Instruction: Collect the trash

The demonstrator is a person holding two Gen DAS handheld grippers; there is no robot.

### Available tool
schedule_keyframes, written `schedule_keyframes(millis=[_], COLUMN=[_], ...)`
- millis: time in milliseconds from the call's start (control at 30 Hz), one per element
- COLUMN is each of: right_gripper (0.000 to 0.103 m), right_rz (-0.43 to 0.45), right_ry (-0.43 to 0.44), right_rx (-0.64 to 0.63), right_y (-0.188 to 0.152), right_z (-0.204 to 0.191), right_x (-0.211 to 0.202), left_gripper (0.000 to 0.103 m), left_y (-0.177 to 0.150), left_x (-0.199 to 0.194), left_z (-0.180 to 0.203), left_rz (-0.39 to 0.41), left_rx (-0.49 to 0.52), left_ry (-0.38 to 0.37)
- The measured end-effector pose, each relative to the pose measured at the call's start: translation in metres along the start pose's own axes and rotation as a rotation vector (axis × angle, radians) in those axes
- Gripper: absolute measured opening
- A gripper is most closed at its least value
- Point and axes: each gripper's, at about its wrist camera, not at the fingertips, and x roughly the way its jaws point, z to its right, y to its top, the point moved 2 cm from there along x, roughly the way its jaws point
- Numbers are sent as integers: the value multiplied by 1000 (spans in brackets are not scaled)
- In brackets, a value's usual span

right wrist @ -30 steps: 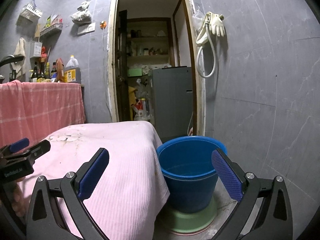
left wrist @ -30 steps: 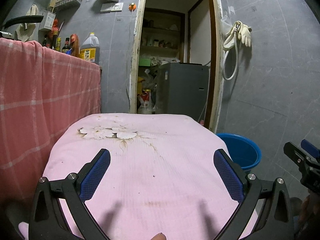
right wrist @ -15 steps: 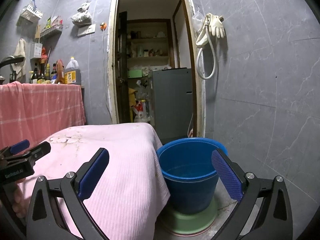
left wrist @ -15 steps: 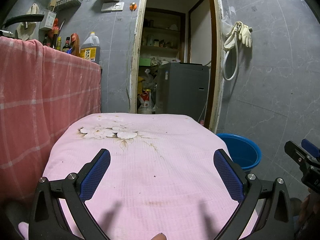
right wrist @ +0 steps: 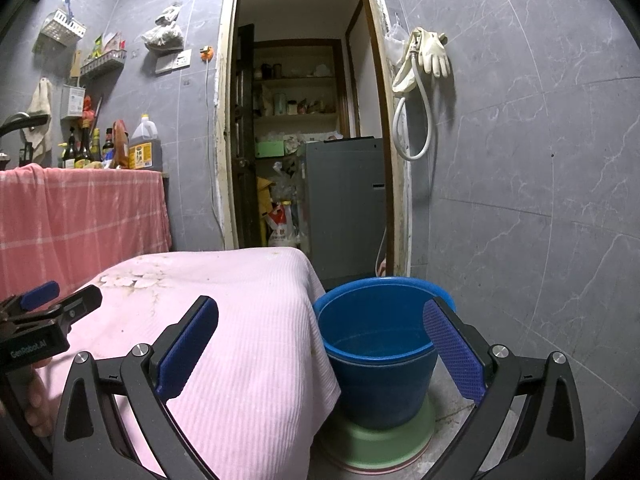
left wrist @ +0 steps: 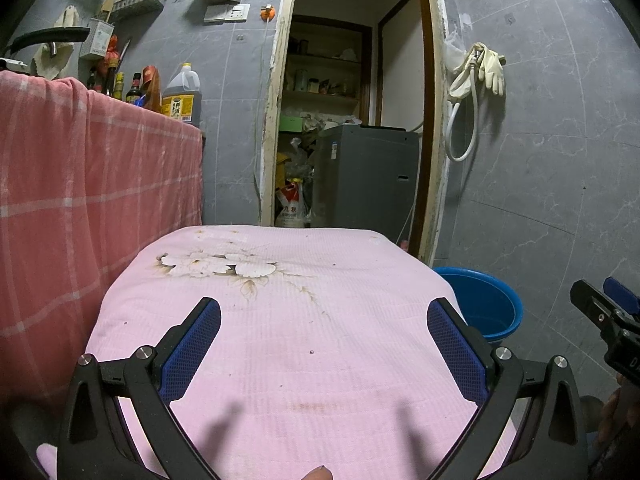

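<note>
place: home kitchen or utility corner | walls: grey marble-look tiles point(right wrist: 540, 160) | counter: dark sauce bottles point(left wrist: 134, 88), large cooking-oil jug point(left wrist: 181, 96) | hung: cream rubber gloves point(right wrist: 434, 50), wire rack point(left wrist: 138, 0) | doorway: cluttered pantry shelves point(right wrist: 296, 96) | floor: blue plastic bucket point(right wrist: 380, 380)

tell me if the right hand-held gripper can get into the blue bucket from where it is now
Probably yes: the right hand-held gripper is open and empty, the blue bucket sits right ahead with its mouth uncovered, and the pink cloth only hangs beside it.
</note>
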Motion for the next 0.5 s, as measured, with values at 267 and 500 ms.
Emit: schedule_keyframes(millis=[267,500], right_gripper=[103,103], right_rz=[0,-2], right_ry=[0,1], right_rx=[-1,-2], right_y=[0,1], right_z=[-1,-2], right_x=[0,0], left_gripper=[101,101], left_y=[0,-4], left_x=[0,4], left_z=[0,-3], left_rz=[-1,-17], left_rx=[-3,-17], left_ry=[0,6])
